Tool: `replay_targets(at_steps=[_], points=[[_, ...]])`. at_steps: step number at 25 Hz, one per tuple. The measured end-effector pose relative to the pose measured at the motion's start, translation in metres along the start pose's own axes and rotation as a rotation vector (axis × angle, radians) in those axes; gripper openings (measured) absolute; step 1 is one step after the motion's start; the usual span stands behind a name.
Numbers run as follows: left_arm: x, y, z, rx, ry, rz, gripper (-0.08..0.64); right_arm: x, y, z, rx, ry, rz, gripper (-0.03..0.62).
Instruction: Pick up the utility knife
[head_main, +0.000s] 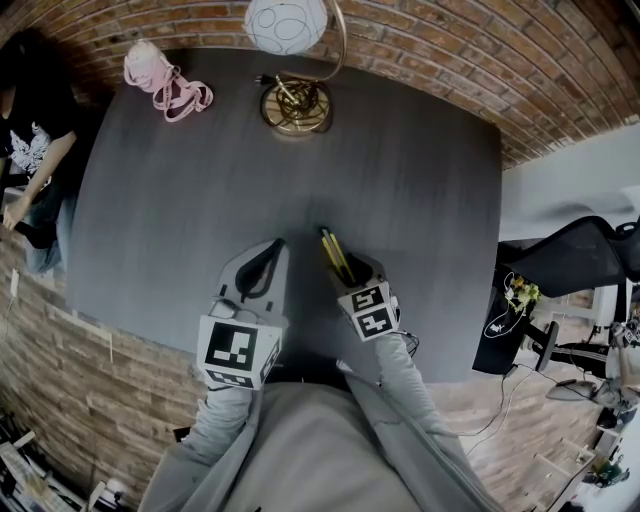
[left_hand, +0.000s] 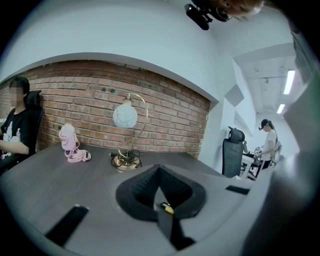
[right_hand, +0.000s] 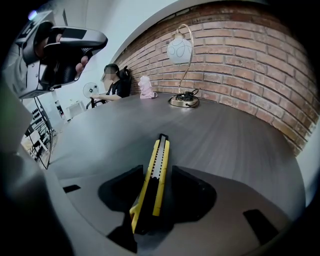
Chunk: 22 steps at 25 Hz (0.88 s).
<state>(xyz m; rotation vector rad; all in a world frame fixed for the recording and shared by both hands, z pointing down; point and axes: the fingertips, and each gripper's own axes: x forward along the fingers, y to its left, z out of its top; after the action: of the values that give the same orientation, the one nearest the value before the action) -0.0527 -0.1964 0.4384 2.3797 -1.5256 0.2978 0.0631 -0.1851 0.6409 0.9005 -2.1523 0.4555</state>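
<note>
Right gripper (right_hand: 156, 178) clamped on yellow utility knife (right_hand: 159, 157) over table (head_main: 200, 200) near edge. Left gripper (left_hand: 159, 173) beside it, jaws together, empty.

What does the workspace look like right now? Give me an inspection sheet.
Surface: dark grey table, matte top.
Job's things: yellow and black utility knife, held in the right tool.
Clutter: pink strapped bottle and gold-based globe lamp at the far edge.
Grippers: right tool shut on the knife; left tool shut, empty.
Cables: black lamp cord coiled at the lamp's base.
Surroundings: brick wall, seated person at the left, black office chair at the right.
</note>
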Motion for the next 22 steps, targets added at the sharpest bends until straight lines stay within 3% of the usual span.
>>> replay_targets(at_steps=[8, 14, 22], points=[[-0.003, 0.001, 0.003, 0.0, -0.01, 0.007, 0.018, 0.0, -0.001, 0.0, 0.013, 0.009, -0.005, 0.141], [-0.008, 0.001, 0.006, 0.004, -0.016, 0.01, 0.018, -0.002, -0.001, 0.0, 0.028, 0.022, -0.002, 0.133], [-0.015, 0.004, 0.016, 0.018, -0.04, 0.018, 0.018, -0.017, 0.001, 0.014, 0.044, -0.035, -0.005, 0.132]])
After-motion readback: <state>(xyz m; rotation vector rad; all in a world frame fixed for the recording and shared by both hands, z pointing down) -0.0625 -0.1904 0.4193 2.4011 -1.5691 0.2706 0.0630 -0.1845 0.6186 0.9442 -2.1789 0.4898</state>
